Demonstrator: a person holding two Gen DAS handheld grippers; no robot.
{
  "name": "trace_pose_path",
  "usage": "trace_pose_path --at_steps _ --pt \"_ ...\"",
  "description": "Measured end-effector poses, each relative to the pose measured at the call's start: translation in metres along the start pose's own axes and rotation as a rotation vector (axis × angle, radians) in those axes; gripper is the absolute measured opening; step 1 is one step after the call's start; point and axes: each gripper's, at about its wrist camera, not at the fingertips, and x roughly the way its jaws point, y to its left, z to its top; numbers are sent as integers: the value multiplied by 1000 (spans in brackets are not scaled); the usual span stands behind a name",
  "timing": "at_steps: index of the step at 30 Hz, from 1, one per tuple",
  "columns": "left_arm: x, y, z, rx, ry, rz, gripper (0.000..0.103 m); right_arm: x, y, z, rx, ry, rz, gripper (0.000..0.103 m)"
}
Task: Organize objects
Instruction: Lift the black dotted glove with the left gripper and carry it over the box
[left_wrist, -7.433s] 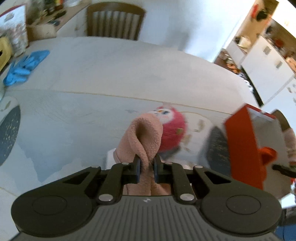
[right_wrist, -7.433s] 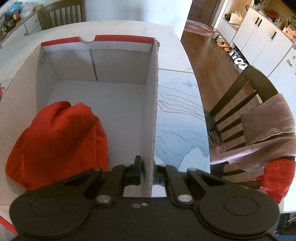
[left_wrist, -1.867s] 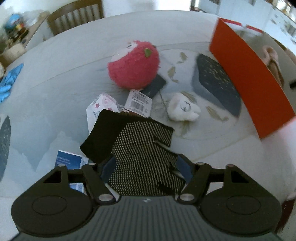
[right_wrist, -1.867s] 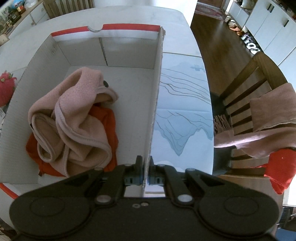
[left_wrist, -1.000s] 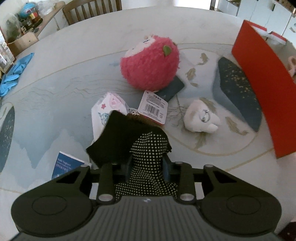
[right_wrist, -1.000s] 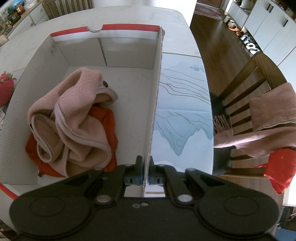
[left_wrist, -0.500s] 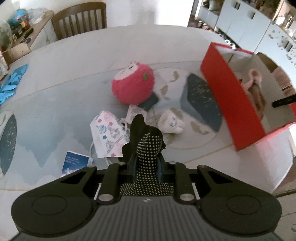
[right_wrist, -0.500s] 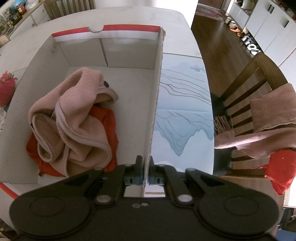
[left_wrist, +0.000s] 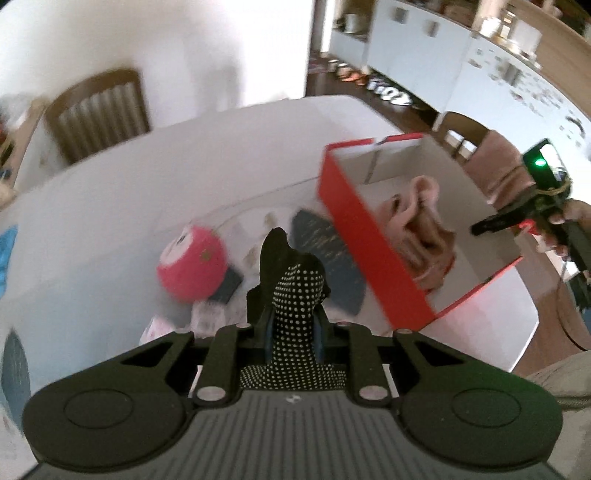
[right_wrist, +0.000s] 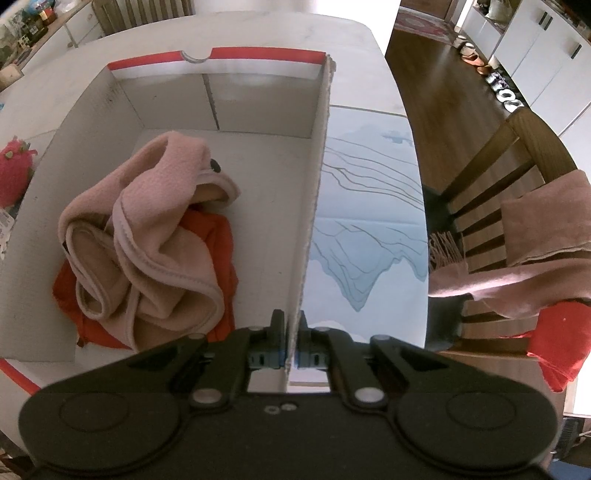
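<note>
The black dotted glove hung pinched in the left hand-held gripper, raised above the desk and short of the red box. Its loose cuff could catch the box's near wall, or the bunched fabric could slip free. The right hand-held gripper was pressed onto the box's right wall; a snag could tug the box. Inside lay a pink fleece.

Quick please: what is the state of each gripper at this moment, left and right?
Left gripper: closed on the black dotted glove, held above the table.
Right gripper: closed on the box wall.
</note>
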Motion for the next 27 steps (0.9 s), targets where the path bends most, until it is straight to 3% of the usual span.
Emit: trace_pose_path --at_steps 13,21,27 --pt "17 -108 90 306 -86 -112 19 0 3 -1 -5 -6 -6 4" --pt "56 -159 116 387 -89 -164 19 0 0 -2 -2 -10 6 4" --pt "97 -180 118 419 -43 -177 19 0 0 -3 -7 -13 11 4"
